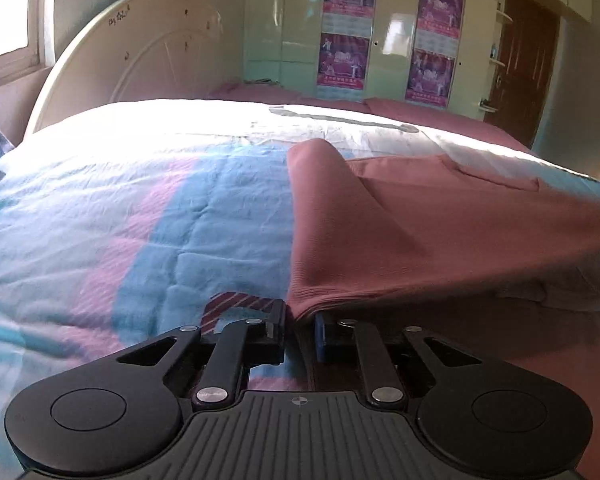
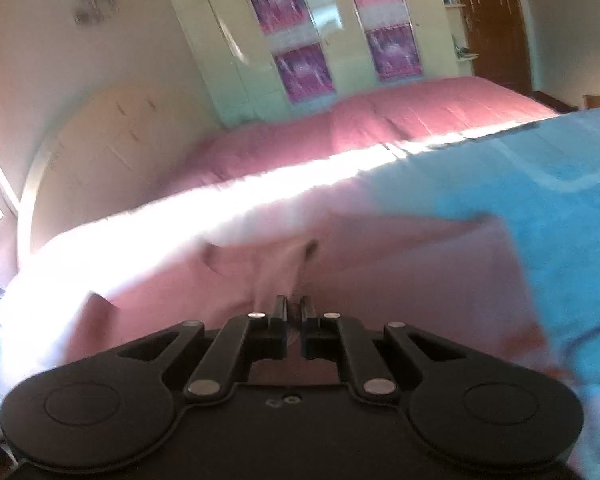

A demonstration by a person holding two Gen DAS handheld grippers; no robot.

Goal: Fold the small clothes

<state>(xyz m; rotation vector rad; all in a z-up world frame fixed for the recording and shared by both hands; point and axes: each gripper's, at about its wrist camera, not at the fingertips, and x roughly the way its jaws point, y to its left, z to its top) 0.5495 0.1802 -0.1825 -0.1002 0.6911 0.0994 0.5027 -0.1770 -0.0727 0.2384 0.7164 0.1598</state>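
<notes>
A small dusty-pink garment (image 1: 440, 232) lies on the bed's blue, pink and white quilt (image 1: 140, 208). Its left side is folded over and raised in a ridge. My left gripper (image 1: 300, 316) is shut on the near corner of that folded edge, with several layers of cloth pinched between the pads. In the blurred right wrist view the same pink garment (image 2: 340, 280) fills the middle of the picture. There my right gripper (image 2: 294, 306) is shut on a bunched pleat of the cloth, which rises up from between the fingers.
A cream curved headboard (image 1: 140, 52) stands at the back left, with a window beside it. Pale wardrobes with purple posters (image 1: 348, 28) line the far wall, and a brown door (image 1: 528, 64) is at the right. A pink bedcover (image 2: 380, 128) lies beyond the quilt.
</notes>
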